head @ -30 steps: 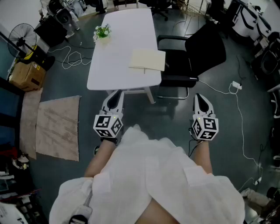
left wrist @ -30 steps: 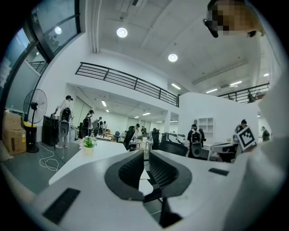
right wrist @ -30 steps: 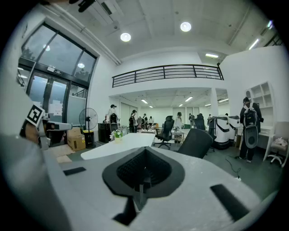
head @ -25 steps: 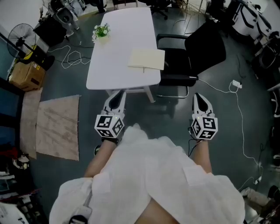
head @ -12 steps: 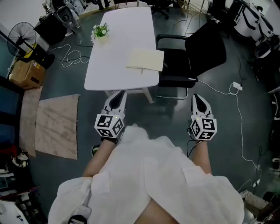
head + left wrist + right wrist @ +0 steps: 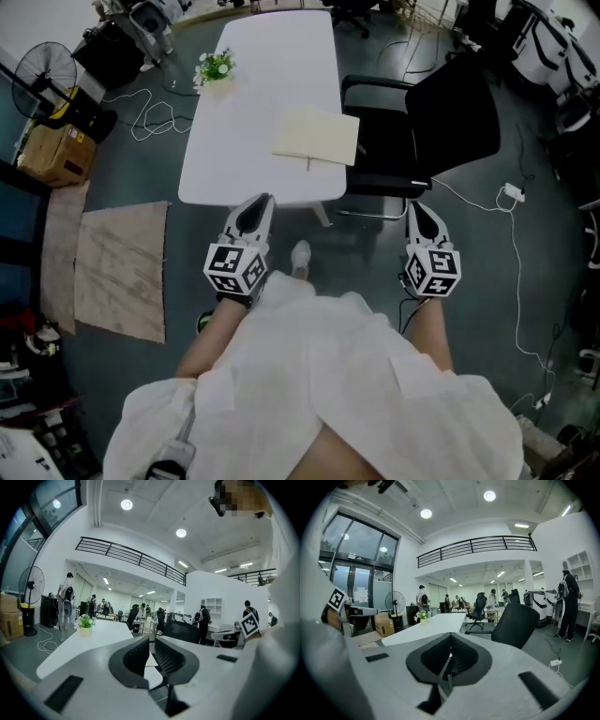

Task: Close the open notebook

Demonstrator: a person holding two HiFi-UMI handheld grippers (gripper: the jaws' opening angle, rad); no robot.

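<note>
The open notebook [image 6: 316, 137], cream pages up, lies near the right front corner of the long white table [image 6: 244, 122]. Both grippers hang short of the table's near end, well apart from the notebook. My left gripper [image 6: 255, 208] points at the table's front edge; in the left gripper view [image 6: 152, 641] its jaws stand a narrow gap apart with nothing between them. My right gripper [image 6: 418, 210] is over the floor by the chair base; its jaws [image 6: 450, 637] are shut and empty.
A black office chair [image 6: 441, 117] stands against the table's right side, close to the notebook. A small potted plant [image 6: 217, 67] sits at the table's far left. A rug [image 6: 122, 267], a cardboard box [image 6: 52, 150], a fan [image 6: 45, 67] and floor cables [image 6: 511, 197] lie around.
Both grippers have moved toward the table, which now lies nearer to them. A shoe tip has come into view between the grippers.
</note>
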